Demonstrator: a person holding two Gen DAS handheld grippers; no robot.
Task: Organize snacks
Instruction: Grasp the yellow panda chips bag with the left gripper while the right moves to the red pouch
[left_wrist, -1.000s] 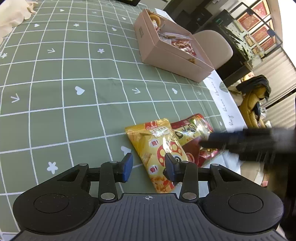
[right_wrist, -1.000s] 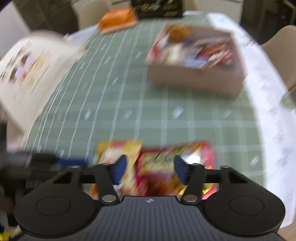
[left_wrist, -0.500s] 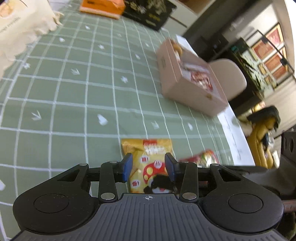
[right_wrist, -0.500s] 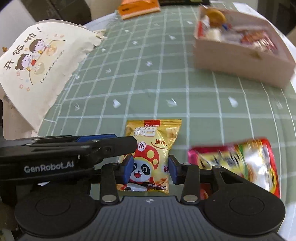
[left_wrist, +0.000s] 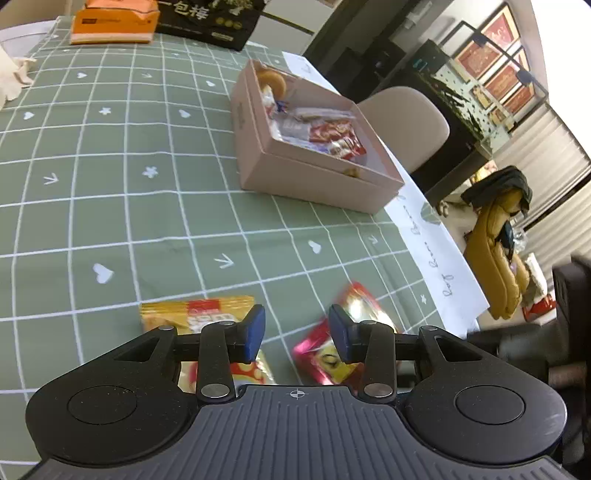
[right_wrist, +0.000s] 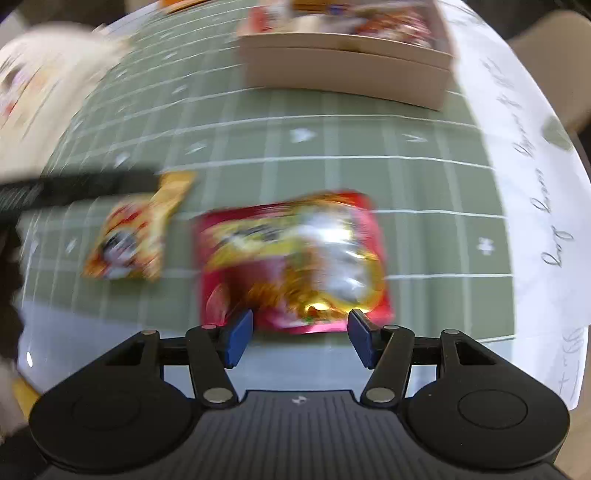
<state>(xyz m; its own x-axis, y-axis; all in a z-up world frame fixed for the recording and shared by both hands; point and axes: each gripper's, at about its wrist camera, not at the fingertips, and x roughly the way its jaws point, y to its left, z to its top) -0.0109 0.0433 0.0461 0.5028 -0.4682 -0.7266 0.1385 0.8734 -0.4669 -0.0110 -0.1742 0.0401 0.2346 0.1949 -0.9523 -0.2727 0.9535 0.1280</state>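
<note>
A green tablecloth (left_wrist: 110, 206) with a white grid and small printed hearts, stars and arrows is seen from two cameras mounted on hand-held grippers. In the left wrist view, the left gripper (left_wrist: 297, 328) is held low over the near part of the table with its blue-padded jaws apart and nothing between them. A yellow snack packet (left_wrist: 195, 314) lies flat just beyond and partly under the left jaw, and a red snack packet (left_wrist: 354, 306) lies beside it to the right, partly hidden behind the right jaw; a strip of bare cloth is seen between the two packets. Farther back and to the right, an open pink cardboard box (left_wrist: 314, 177) is placed on the cloth, holding assorted wrapped snacks. An orange pack (left_wrist: 114, 22) and a black bag with gold print (left_wrist: 210, 18) are seen at the far edge of the table, and a beige chair (left_wrist: 406, 125) stands past the box. The right wrist view is heavily blurred. There, the right gripper (right_wrist: 301, 338) is held with its jaws wide apart and empty, just short of the near edge of the red snack packet (right_wrist: 291, 258). The yellow snack packet (right_wrist: 136, 232) is seen to the left, and the dark bar of the other gripper is seen reaching in above it. The pink box (right_wrist: 347, 70) is seen at the top.
</note>
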